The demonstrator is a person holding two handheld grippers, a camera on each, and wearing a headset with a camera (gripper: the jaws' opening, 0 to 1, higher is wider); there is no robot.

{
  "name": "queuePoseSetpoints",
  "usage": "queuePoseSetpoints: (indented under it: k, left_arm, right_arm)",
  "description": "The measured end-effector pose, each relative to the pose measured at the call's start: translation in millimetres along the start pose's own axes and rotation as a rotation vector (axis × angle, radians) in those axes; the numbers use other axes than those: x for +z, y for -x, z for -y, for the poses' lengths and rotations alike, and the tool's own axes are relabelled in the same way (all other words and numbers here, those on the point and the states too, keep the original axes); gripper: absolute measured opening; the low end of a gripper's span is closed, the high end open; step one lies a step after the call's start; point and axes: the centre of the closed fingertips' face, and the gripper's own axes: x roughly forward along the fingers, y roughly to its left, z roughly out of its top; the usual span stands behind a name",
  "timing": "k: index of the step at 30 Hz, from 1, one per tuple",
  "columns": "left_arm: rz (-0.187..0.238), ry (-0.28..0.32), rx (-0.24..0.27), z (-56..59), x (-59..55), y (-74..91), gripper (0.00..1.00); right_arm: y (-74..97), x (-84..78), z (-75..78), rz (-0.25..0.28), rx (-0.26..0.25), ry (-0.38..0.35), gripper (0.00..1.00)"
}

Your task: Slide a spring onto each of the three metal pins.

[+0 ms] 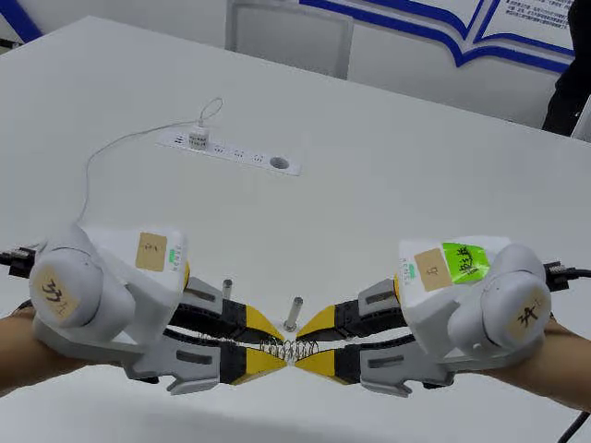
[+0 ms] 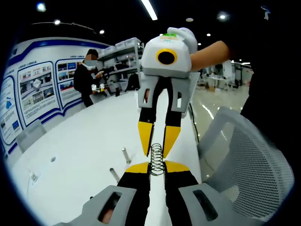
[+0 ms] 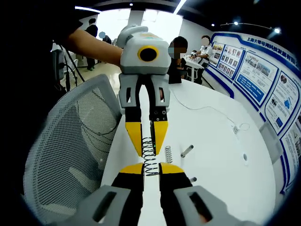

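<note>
At left, the white left hand-held gripper point(image 1: 275, 348), with yellow-tipped jaws, is closed narrowly on one end of a small silver coil spring point(image 1: 288, 349) over the white desk point(image 1: 388, 203). Just behind stand an upright grey metal pin point(image 1: 227, 289) and a second upright grey metal pin point(image 1: 294, 314). At right, the right hand-held gripper point(image 1: 311, 348) pinches the spring's other end.

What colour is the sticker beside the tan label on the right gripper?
Bright green sticker, dark handwriting; clearest in the head view.
</note>
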Motion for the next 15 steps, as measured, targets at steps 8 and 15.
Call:
queuePoseSetpoints:
  k: [8,15]
  left_arm:
    - [0.014,0.006,0.005,-2.1,2.7,2.7,0.10]
    - [0.001,-0.013,-0.002,-1.1,1.9,1.5,0.10]
  right_arm:
    - [0.1,-3.2,2.7,0.013,-0.009,-0.030,0.12]
    - [-0.6,-4.4,1.7,0.015,0.004,-0.058,0.12]
